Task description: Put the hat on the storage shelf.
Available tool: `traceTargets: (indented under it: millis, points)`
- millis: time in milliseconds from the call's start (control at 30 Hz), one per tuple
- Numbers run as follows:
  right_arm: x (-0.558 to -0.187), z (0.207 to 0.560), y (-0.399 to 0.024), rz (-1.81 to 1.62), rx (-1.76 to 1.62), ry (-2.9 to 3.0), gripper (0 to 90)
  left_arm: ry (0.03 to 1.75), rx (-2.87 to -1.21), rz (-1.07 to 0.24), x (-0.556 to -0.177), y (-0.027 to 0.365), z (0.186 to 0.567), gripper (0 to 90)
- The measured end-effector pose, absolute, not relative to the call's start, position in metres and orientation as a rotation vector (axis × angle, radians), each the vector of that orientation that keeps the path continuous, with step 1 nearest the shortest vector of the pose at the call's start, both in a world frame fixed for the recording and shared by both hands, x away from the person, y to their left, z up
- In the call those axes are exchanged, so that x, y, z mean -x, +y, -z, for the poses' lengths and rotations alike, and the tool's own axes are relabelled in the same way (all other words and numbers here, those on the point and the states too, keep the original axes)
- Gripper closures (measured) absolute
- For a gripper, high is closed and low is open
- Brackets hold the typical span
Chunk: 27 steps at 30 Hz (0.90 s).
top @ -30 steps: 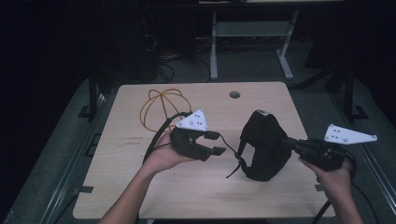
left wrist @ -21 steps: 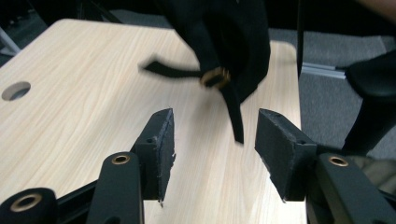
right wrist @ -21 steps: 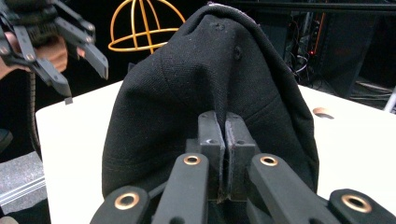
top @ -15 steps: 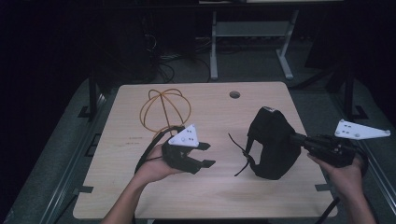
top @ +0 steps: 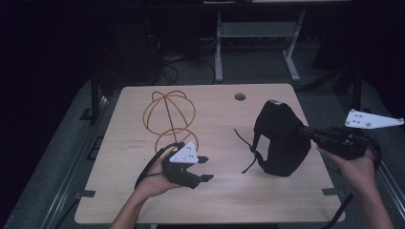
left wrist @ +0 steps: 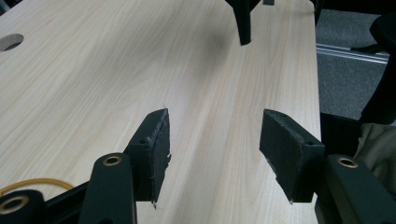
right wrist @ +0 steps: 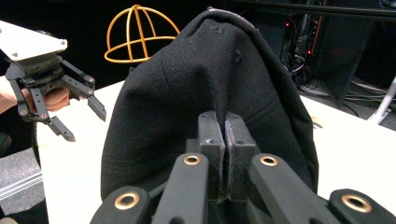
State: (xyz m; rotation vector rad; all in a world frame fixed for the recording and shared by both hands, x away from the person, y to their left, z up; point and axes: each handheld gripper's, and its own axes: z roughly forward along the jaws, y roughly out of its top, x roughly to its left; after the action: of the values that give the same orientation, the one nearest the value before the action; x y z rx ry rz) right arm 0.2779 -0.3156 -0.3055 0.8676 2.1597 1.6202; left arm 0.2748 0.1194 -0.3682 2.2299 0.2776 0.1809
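A black cap [top: 281, 139] hangs just above the right side of the wooden table [top: 215, 200], and a thin strap [top: 249, 151] dangles from it. My right gripper [top: 310, 135] is shut on the cap's fabric, and in the right gripper view its pads [right wrist: 211, 140] pinch the cap [right wrist: 210, 74] together. My left gripper [top: 208, 169] sits low over the table, left of the cap. Its jaws have just been opening and stand apart over bare wood with nothing between them [left wrist: 215, 116]. The strap's end [left wrist: 243, 25] hangs ahead of them.
An orange wire dome stand [top: 169, 112] rises at the table's back left and also shows in the right gripper view [right wrist: 135, 32]. A round cable hole [top: 239, 97] lies near the far edge. Dark floor and a metal frame [top: 253, 43] lie beyond the table.
My left gripper has dropped toward the table's near side, away from the strap, and its jaws have spread wider. The right gripper has carried the cap slightly up and to the right.
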Motion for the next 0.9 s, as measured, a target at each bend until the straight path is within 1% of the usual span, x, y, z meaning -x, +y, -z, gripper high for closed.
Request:
traceTargets:
  millis: [133,233,400,900]
  points:
    - [-0.281,0.301,-0.312,-1.614,-0.874,2.168,87.5,0.304,-2.219,-0.178,-0.274,0.123,0.376,41.4]
    - [-0.285,0.300,-0.311,-1.619,-0.872,2.168,87.5,0.306,-2.230,-0.182,-0.274,0.126,0.384,37.7]
    - [-0.292,0.292,-0.305,-1.622,-0.857,2.180,87.5,0.318,-2.227,-0.199,-0.271,0.130,0.395,35.5]
    - [-0.318,0.258,-0.274,-1.636,-0.783,2.224,87.5,0.324,-2.242,-0.212,-0.270,0.134,0.404,35.4]
